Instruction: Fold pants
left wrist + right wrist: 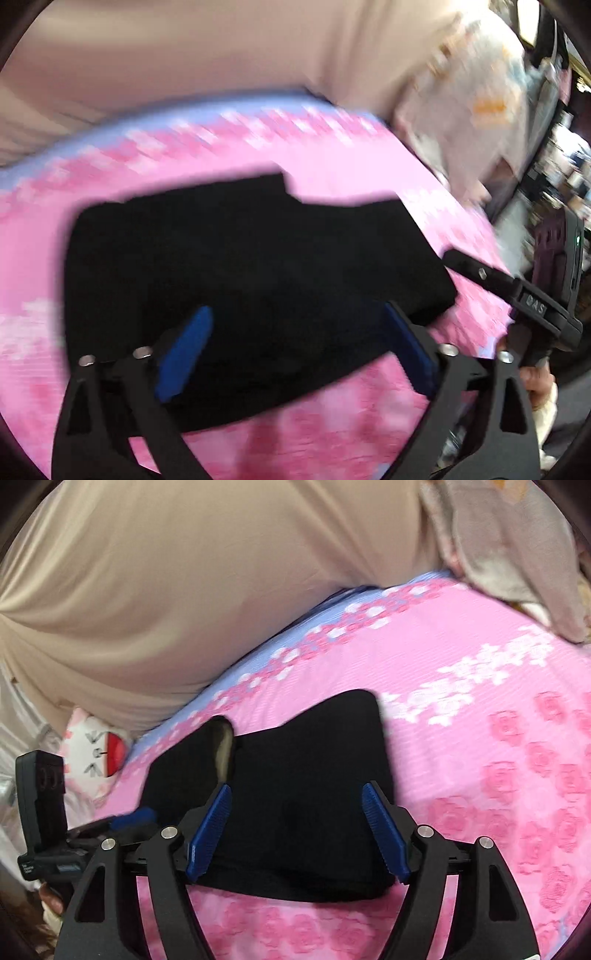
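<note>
My left gripper [295,350] hangs with its blue pads [186,354] spread wide, gripping nothing. My right gripper [299,830] is the same, jaws wide apart, empty, the two tools close side by side

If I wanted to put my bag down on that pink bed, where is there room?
The pink bedspread lies bare to the right of the black pants, up to the grey cloth. A narrower bare strip runs between the pants and the beige cushion. It is crowded left of the pants, where the plush toy and left gripper sit.
</note>
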The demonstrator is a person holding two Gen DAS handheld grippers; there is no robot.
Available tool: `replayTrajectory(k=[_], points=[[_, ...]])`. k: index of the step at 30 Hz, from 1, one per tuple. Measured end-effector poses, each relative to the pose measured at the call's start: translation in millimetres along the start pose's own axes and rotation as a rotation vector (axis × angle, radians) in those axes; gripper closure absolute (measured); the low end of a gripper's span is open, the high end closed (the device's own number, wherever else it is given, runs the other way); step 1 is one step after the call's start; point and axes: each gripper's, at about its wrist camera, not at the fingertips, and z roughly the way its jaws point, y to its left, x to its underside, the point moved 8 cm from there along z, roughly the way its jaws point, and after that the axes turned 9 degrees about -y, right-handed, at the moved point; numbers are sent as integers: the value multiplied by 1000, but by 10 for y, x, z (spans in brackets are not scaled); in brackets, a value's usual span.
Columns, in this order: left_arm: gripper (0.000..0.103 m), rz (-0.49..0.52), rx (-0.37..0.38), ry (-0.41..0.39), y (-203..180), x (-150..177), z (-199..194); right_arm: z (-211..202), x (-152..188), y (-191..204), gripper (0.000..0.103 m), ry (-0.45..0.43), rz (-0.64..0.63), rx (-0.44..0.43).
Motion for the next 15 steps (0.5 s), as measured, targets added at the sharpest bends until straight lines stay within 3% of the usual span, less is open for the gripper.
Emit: replayTrajectory(k=[4,9,13,14,15], points=[[7,3,-237,-134,598,-160,-493,281,54,374,30,78,-49,-94],[6,-95,-476,-143,1457,-58,-774,849,333,785,27,254,-82,-157],[6,-200,-523,-107,1910,181,-843,1048,487,1029,31,269,-86,-190],[6,-225,-531,-103,2024,241,-858,1051,512,1075,43,271,-86,-198],[6,-234,-536,-101,2111,265,-900,1073,530,1117,66,272,-86,-198]])
